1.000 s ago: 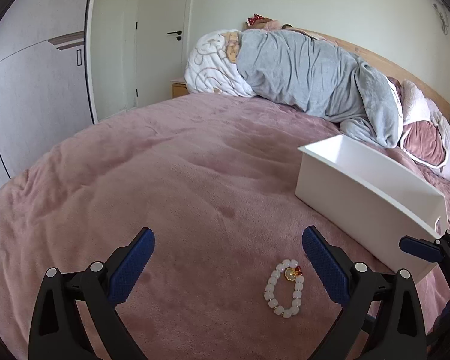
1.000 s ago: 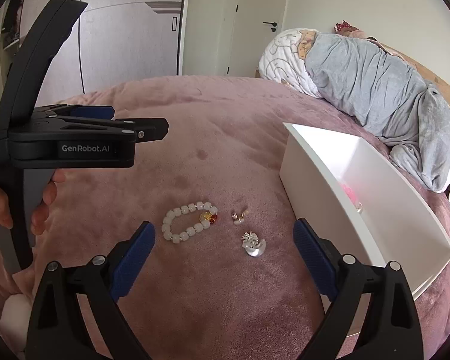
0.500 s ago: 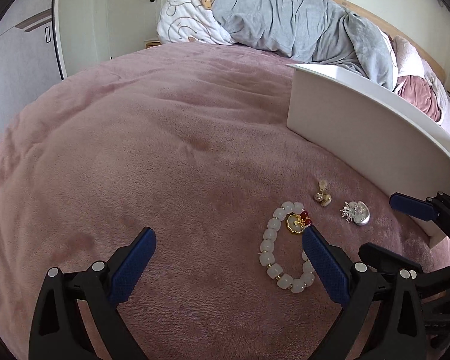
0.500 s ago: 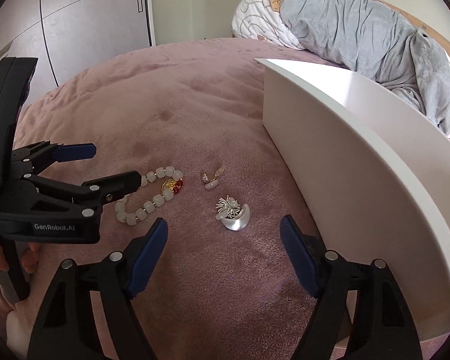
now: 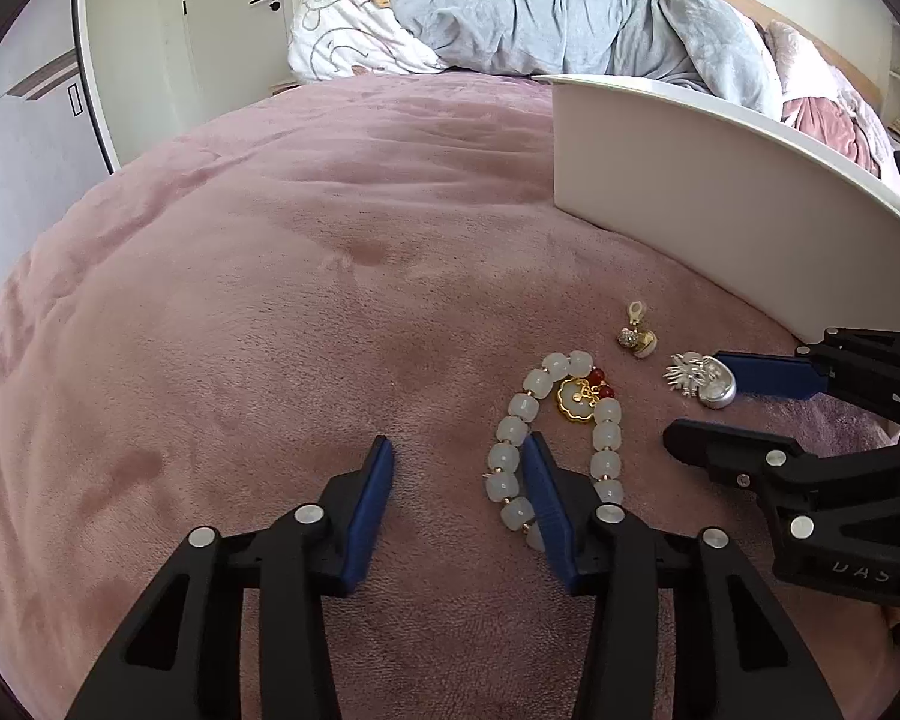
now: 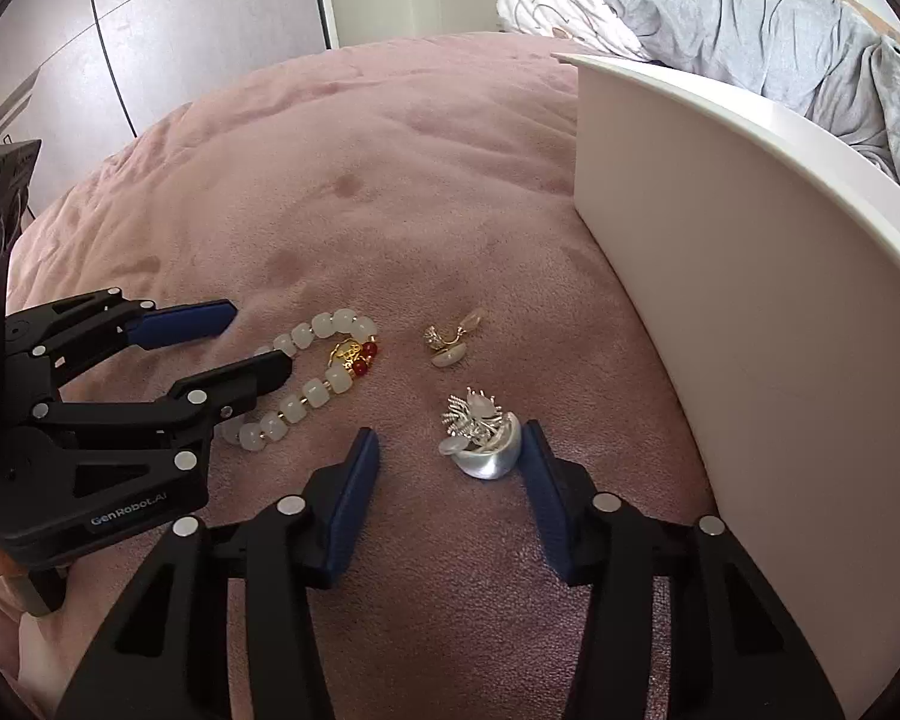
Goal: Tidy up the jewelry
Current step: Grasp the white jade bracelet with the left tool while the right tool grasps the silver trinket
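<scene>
A white bead bracelet (image 5: 513, 432) with a gold charm and red beads lies on the pink blanket; it also shows in the right wrist view (image 6: 306, 387). My left gripper (image 5: 459, 450) is open and low, its right finger resting inside the bracelet loop. A silver brooch (image 6: 483, 435) lies between the fingers of my open right gripper (image 6: 447, 441), close to the right finger. It also shows in the left wrist view (image 5: 699, 381). A small gold earring (image 6: 450, 342) lies just beyond the brooch.
A white open box (image 6: 750, 276) stands on the blanket right of the jewelry, its wall close to my right gripper. Rolled grey and white bedding (image 5: 540, 12) lies at the bed's far end. A wardrobe (image 6: 150, 30) and a door stand beyond the bed.
Both grippers have come down toward the blanket and narrowed their jaws. The left one now straddles one side of the bracelet; the right one now straddles the silver brooch.
</scene>
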Available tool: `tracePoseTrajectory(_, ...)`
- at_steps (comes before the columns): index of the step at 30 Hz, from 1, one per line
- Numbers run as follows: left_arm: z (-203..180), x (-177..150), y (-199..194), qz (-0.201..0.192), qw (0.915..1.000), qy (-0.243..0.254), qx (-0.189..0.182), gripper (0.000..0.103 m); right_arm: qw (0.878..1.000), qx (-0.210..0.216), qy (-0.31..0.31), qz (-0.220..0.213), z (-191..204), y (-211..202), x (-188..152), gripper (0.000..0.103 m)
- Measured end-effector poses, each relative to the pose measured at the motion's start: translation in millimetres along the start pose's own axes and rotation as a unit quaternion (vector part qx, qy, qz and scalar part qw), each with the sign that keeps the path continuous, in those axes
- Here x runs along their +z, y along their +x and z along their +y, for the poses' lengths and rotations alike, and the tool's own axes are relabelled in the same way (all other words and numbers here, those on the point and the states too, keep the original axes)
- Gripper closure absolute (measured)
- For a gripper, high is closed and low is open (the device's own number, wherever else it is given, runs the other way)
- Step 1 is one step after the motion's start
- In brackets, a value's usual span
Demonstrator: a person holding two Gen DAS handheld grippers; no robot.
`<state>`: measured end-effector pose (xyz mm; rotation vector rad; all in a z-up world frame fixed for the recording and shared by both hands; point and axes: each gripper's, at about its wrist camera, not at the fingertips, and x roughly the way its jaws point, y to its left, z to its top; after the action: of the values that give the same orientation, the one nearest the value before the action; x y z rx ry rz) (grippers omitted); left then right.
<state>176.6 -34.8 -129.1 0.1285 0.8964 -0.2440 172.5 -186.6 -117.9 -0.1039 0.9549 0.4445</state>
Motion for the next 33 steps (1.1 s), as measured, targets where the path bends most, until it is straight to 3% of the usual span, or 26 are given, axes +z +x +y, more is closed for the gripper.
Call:
tracePoseTrajectory(1, -1.4, -1.1, -0.8, -0.001, 1.0000, 0.001, -0.002, 0.066, 1.000, 0.005, -0.002, 0.000, 0.8, -0.8, -0.2, 0.073)
tracePoseTrajectory(4, -2.5, -3.3, -5.3, -0.004, 1.0000, -0.002, -0.008, 0.088, 1.000, 0.011, -0.005, -0.003, 3.3, -3.2, -0.2, 0.077)
tracePoseTrajectory(13, 10.1, -16.0, -21.1, -0.008, 0.9985, -0.049, -0.024, 0.088, 0.999, 0.037, 0.017, -0.007, -0.1, -11.4, -0.4, 0.078)
tracePoseTrajectory(21, 18.2, -25.7, -37.0, -0.015, 0.9976, -0.064, -0.023, 0.088, 0.998, 0.065, 0.004, -0.009, 22.0, -29.1, -2.2, 0.078)
tracePoseTrajectory(33, 37.3, -16.9, -91.4, -0.065, 0.9937, -0.091, -0.010, 0.088, 0.995, 0.069, -0.030, -0.064, 57.6, -91.8, 13.3, 0.078)
